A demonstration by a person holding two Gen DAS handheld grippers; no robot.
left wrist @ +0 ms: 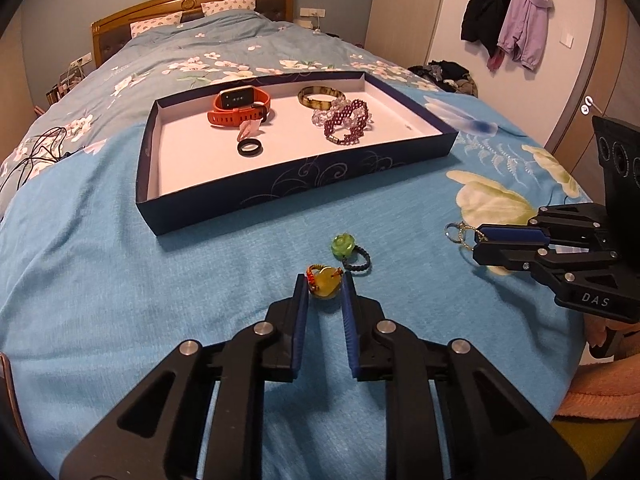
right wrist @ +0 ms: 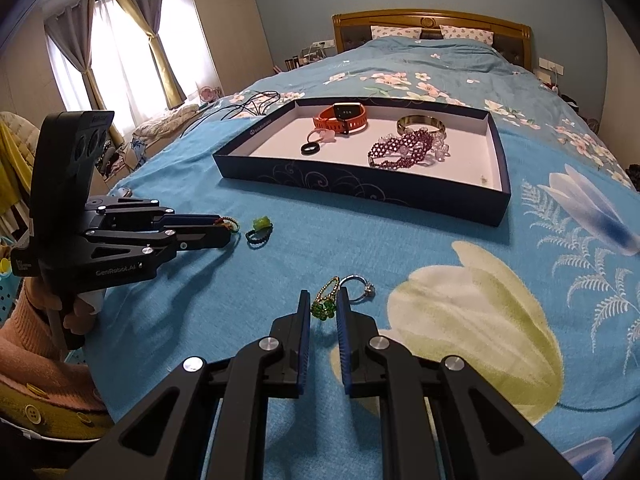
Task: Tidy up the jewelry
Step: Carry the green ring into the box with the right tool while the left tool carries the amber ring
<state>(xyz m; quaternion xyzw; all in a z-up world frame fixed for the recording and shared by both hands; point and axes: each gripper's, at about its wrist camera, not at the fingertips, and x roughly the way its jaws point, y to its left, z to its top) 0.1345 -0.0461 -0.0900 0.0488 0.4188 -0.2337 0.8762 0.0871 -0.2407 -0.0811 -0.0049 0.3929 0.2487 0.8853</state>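
Low in the frame, the left gripper (left wrist: 325, 286) is clenching a yellow stone ring (left wrist: 325, 285) and the right gripper (right wrist: 323, 300) a green beaded ring (right wrist: 323, 306) — both on the blanket (left wrist: 120, 260), likely bound for the half-filled tray (left wrist: 304, 184) above centre.

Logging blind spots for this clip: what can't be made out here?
- Left wrist view: the right claw covers most of its trinket.
- Right wrist view: the left claw hides most of the yellow pendant.
- Both views: the small pink item in the tray is too small to identify.
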